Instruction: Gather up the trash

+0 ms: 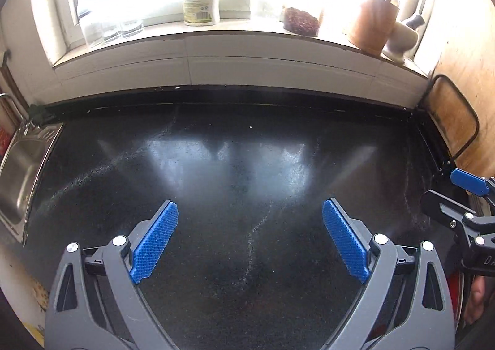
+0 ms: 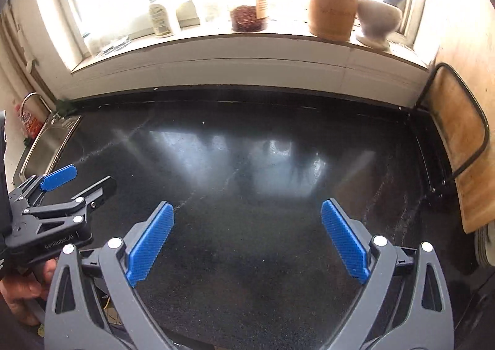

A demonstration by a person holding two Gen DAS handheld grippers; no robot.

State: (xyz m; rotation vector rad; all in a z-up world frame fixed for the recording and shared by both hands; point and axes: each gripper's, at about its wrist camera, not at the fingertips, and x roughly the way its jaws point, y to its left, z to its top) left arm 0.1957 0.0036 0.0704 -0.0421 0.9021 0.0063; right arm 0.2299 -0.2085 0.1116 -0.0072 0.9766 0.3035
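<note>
No piece of trash shows on the black speckled countertop [image 1: 247, 170], which also fills the right wrist view [image 2: 247, 170]. My left gripper [image 1: 250, 207] is open and empty, its blue pads wide apart above the counter's front half. It also shows at the left edge of the right wrist view [image 2: 89, 178], jaws apart. My right gripper [image 2: 247, 209] is open and empty over the counter. It appears at the right edge of the left wrist view [image 1: 448, 192].
A steel sink [image 1: 18, 173] lies at the left. A wooden board in a black wire stand [image 2: 458, 130] leans on the right wall. The windowsill holds a bottle [image 1: 199, 5], a jar [image 1: 301, 22], a wooden utensil pot [image 2: 332, 5] and a mortar [image 2: 377, 22].
</note>
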